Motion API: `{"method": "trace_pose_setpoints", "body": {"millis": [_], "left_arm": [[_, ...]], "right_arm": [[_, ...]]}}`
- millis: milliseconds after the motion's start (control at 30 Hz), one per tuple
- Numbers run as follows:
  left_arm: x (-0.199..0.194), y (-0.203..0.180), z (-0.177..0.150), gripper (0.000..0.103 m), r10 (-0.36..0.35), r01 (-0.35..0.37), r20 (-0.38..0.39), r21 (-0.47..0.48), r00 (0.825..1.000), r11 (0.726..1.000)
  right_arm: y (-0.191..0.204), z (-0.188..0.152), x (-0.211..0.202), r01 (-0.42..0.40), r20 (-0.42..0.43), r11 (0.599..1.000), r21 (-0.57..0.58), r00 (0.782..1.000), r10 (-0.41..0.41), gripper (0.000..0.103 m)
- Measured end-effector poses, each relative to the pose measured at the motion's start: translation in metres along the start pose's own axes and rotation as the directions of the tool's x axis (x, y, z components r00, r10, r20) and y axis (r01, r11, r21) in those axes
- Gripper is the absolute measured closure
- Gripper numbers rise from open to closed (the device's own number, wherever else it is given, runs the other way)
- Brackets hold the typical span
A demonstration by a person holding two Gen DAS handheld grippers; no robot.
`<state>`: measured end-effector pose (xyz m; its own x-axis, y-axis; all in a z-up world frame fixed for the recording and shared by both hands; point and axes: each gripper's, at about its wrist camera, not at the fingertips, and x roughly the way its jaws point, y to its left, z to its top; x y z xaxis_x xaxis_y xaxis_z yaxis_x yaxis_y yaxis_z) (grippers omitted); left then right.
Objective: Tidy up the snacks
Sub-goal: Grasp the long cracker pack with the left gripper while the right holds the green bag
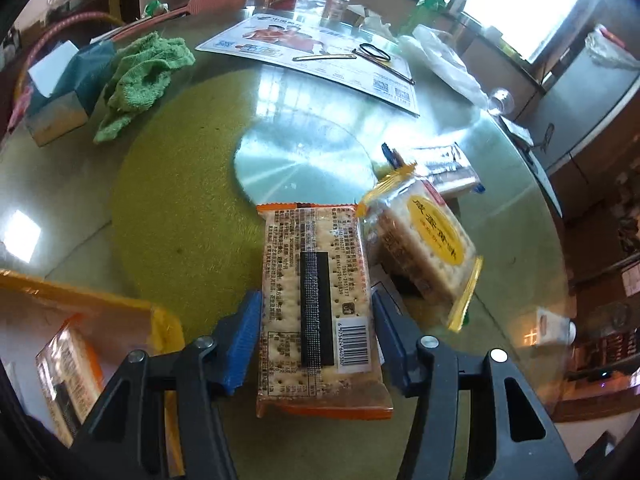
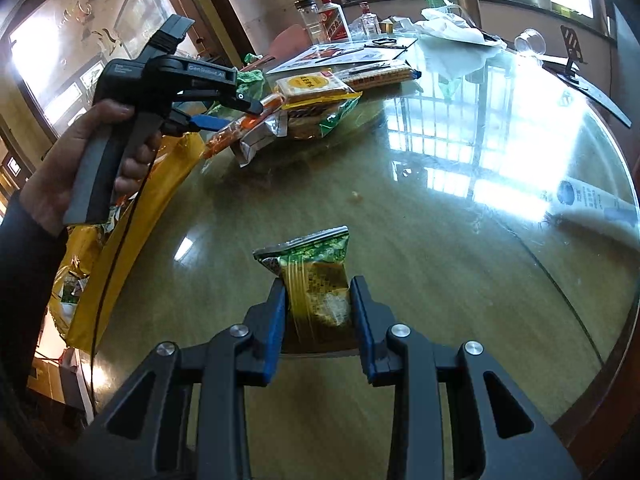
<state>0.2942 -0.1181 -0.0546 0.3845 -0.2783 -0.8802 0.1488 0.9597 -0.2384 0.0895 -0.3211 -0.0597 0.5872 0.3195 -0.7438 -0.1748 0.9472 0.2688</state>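
I am working over the round glass table [image 2: 460, 208], which is reflecting the windows hard enough to wash out the far side. At my left edge the yellow box [image 1: 160, 320] is sitting open with one cracker pack already lying inside, and I am judging it to be the place the snacks are going. My left gripper [image 1: 316, 332] is clamping an orange cracker pack [image 1: 316, 280] across its width, label side up and lifted off the table, just right of the box. My right gripper [image 2: 318, 312] is pinching a green snack packet [image 2: 316, 276] by its lower half, held above the glass, well apart from the box.

Beyond the left fingers, a yellow-labelled cracker pack [image 1: 424, 248] is leaning on a small heap, with a darker packet [image 1: 448, 168] behind it.

What I am worrying about: the orange pack is crimping only at its edges, so a quick swing toward the box could let it twist and slip. The green packet is soft, so squeezing harder may crush its contents. Both arms heading for the box together could collide.
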Motion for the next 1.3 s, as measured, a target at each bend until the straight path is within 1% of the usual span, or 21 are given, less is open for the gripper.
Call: {"method": "trace_pose_setpoints", "body": {"millis": [133, 233, 400, 500, 600, 667, 700, 767, 867, 1033, 1067, 1167, 1200, 1233, 1300], "left_arm": [[-0.030, 0.002, -0.029, 0.048, -0.008, 0.007, 0.046, 0.005, 0.999, 1.000], [-0.053, 0.005, -0.059, 0.048, -0.045, 0.046, 0.070, -0.004, 0.997, 0.999], [-0.079, -0.003, -0.118, 0.048, -0.054, 0.052, 0.070, 0.029, 0.996, 0.998], [-0.086, -0.017, -0.148, 0.048, -0.057, 0.054, 0.053, 0.067, 0.997, 0.996], [-0.090, -0.032, -0.176, 0.048, -0.038, 0.030, 0.059, 0.122, 0.998, 0.992], [-0.088, -0.041, -0.188, 0.048, -0.026, 0.018, 0.050, 0.152, 0.998, 0.988], [-0.084, -0.046, -0.194, 0.048, -0.031, 0.024, 0.039, 0.165, 0.999, 0.986], [-0.077, -0.052, -0.200, 0.048, -0.022, 0.018, 0.018, 0.185, 1.000, 0.983], [-0.072, -0.059, -0.199, 0.047, 0.011, -0.016, 0.027, 0.228, 1.000, 0.974], [-0.063, -0.061, -0.199, 0.045, 0.021, -0.026, 0.026, 0.238, 0.999, 0.971], [-0.063, -0.061, -0.201, 0.042, 0.027, -0.036, 0.041, 0.246, 0.999, 0.969], [-0.062, -0.062, -0.204, 0.042, 0.032, -0.053, 0.086, 0.255, 0.996, 0.966], [-0.062, -0.062, -0.206, 0.043, 0.034, -0.059, 0.100, 0.260, 0.994, 0.964], [-0.064, -0.062, -0.210, 0.046, 0.038, -0.067, 0.113, 0.268, 0.993, 0.961], [-0.066, -0.062, -0.213, 0.047, 0.036, -0.069, 0.129, 0.263, 0.991, 0.962]], "right_arm": [[0.001, 0.000, 0.000, 0.004, -0.001, 1.000, 0.001, 1.000, -0.004, 0.070], [0.003, -0.001, 0.000, 0.010, -0.001, 1.000, 0.002, 1.000, -0.010, 0.070], [0.009, -0.006, -0.002, 0.010, -0.011, 1.000, -0.013, 1.000, -0.010, 0.070], [0.011, -0.008, -0.003, 0.015, -0.016, 1.000, -0.012, 1.000, -0.016, 0.070], [0.013, -0.010, -0.005, 0.021, -0.024, 1.000, -0.023, 0.999, -0.021, 0.070], [0.014, -0.013, -0.006, 0.020, -0.027, 0.999, -0.032, 0.999, -0.021, 0.070], [0.014, -0.014, -0.008, 0.018, -0.028, 0.999, -0.034, 0.999, -0.019, 0.070], [0.014, -0.017, -0.010, 0.018, -0.030, 0.999, -0.038, 0.999, -0.019, 0.070], [0.016, -0.021, -0.013, 0.016, -0.031, 0.999, -0.045, 0.999, -0.018, 0.070], [0.014, -0.023, -0.015, 0.013, -0.031, 1.000, -0.021, 0.999, -0.013, 0.070], [0.015, -0.024, -0.015, 0.019, -0.030, 1.000, -0.021, 0.999, -0.020, 0.070], [0.018, -0.027, -0.017, 0.031, -0.027, 0.999, -0.030, 0.999, -0.032, 0.069], [0.019, -0.027, -0.017, 0.033, -0.027, 0.999, -0.037, 0.999, -0.035, 0.069], [0.020, -0.027, -0.017, 0.037, -0.028, 0.998, -0.046, 0.999, -0.038, 0.069], [0.022, -0.027, -0.016, 0.046, -0.030, 0.998, -0.052, 0.998, -0.047, 0.069]]}}
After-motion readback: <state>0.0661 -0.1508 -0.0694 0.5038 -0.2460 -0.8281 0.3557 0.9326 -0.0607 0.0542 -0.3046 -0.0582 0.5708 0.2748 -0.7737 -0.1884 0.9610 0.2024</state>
